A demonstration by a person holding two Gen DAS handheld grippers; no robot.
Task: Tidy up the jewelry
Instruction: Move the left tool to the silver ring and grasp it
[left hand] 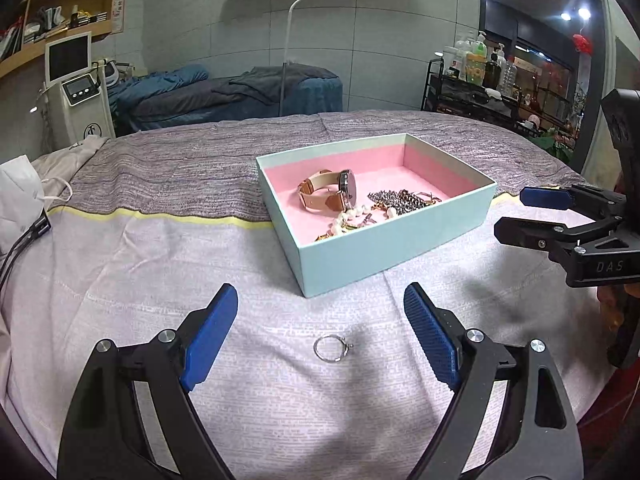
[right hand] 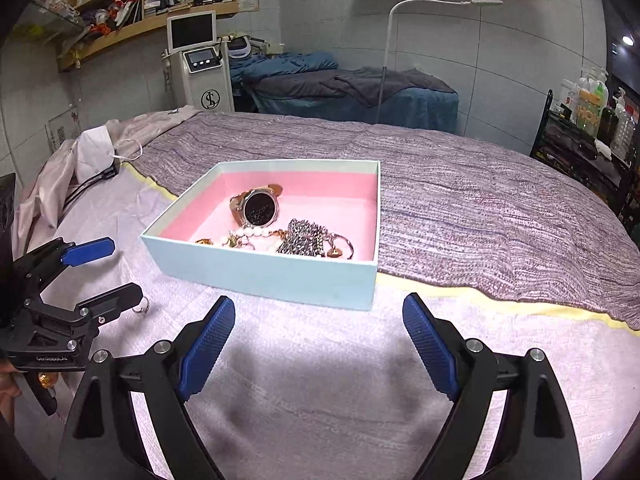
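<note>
A light blue box [left hand: 384, 252] with a pink lining sits on the bed and holds a watch [left hand: 332, 194], a pearl bracelet [left hand: 352, 216] and a silver chain [left hand: 394, 200]. A silver ring [left hand: 331, 348] lies on the sheet between the open fingers of my left gripper [left hand: 320, 332], in front of the box. In the right wrist view the box [right hand: 280, 276] is ahead of my open, empty right gripper [right hand: 318, 336]. The ring [right hand: 143, 307] shows partly behind the left gripper [right hand: 108, 268]. The right gripper [left hand: 516, 216] also shows at the right of the left wrist view.
A purple-grey blanket [left hand: 200, 164] covers the far half of the bed, with a yellow-edged sheet [left hand: 120, 264] nearer. A white mask and black cables [left hand: 24, 216] lie at the left edge. A floor lamp [left hand: 286, 52], a massage bed and a bottle rack stand behind.
</note>
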